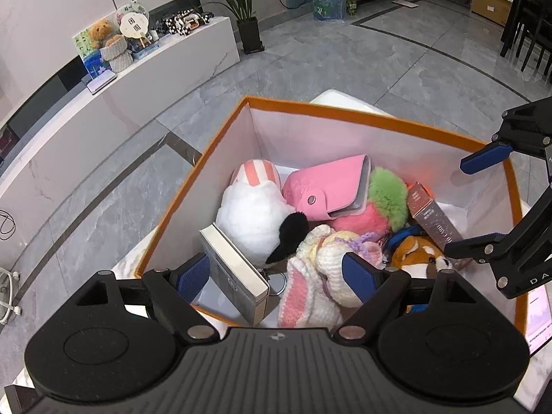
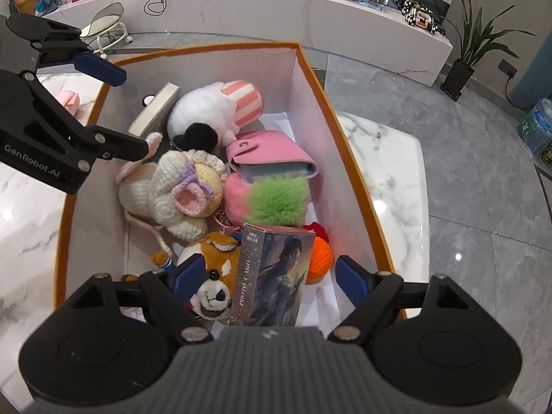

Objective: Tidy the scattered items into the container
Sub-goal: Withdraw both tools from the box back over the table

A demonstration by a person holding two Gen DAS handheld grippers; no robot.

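A: Nearest in the right wrist view, what sits between the fingers?

B: The right gripper point(image 2: 267, 274) stands wide apart over the orange-rimmed box point(image 2: 348, 158), pads touching nothing. A photo card box point(image 2: 272, 276) leans between them, its lower end cut off by the gripper body. At nine o'clock from it lies a fox plush point(image 2: 212, 283), partly hidden behind the left pad.

A: And the left one?

B: The left gripper point(image 1: 276, 272) is also spread, holding nothing. Beneath it are a crochet bunny point(image 1: 321, 276) and a grey flat box point(image 1: 234, 272) standing on edge, with a metal ring below it that I cannot identify.

A: Further in?

B: A white plush point(image 2: 203, 114) with a black tuft and striped cap at twelve o'clock, a pink wallet point(image 2: 272, 158) beside it, a pink-and-green pompom point(image 2: 276, 200) touching the wallet.

A: What does one view add?

B: Only the right view shows an orange crochet piece point(image 2: 321, 255) at three o'clock of the card box, and a pink toy point(image 2: 70, 100) on the marble table point(image 2: 386, 158) outside the box, half covered by the other gripper. All else is inside.
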